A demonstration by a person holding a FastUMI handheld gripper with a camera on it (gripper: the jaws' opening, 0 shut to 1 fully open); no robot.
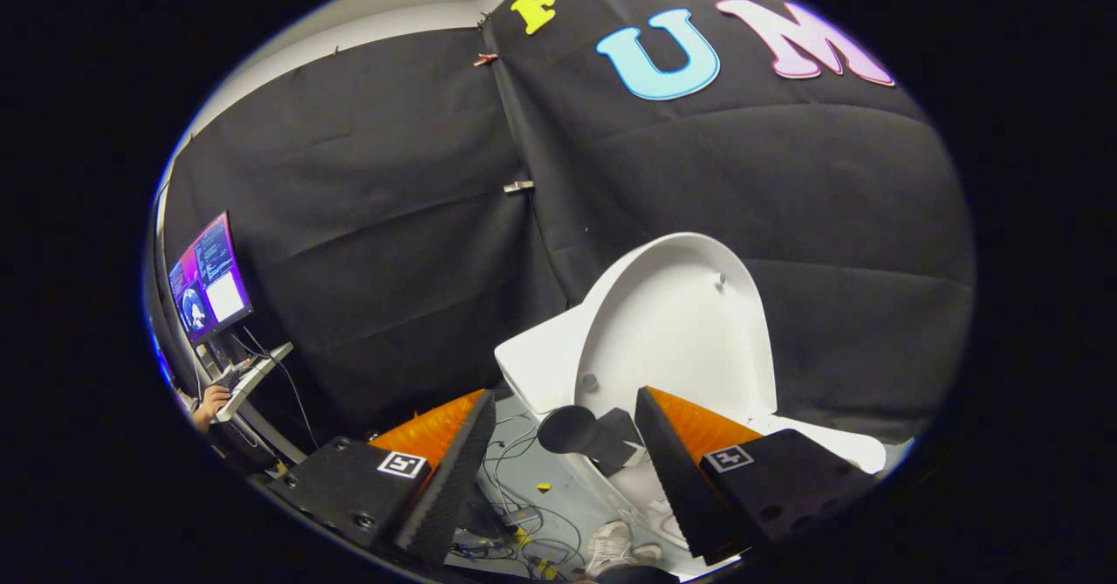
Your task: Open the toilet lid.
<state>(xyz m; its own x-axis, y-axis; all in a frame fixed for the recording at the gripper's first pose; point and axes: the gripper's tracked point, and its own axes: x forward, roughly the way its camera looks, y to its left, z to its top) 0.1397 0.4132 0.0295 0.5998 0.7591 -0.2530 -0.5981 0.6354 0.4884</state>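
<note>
White toilet lid [689, 322] stood raised, leaning toward tank [541, 361]. Gripper [558, 444] spread, fingers empty, just short of lid. Monitor [209, 277] off left.

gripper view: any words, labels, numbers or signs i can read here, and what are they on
No readable words or numbers on the task's things.
Toilet lid, raised upright: plain, no marking.
Square coded tags on the gripper finger mounts: a pattern, not text. The fingers stand open, holding nothing.
Monitor on the stand at the booth's side: text too small to read.
</note>
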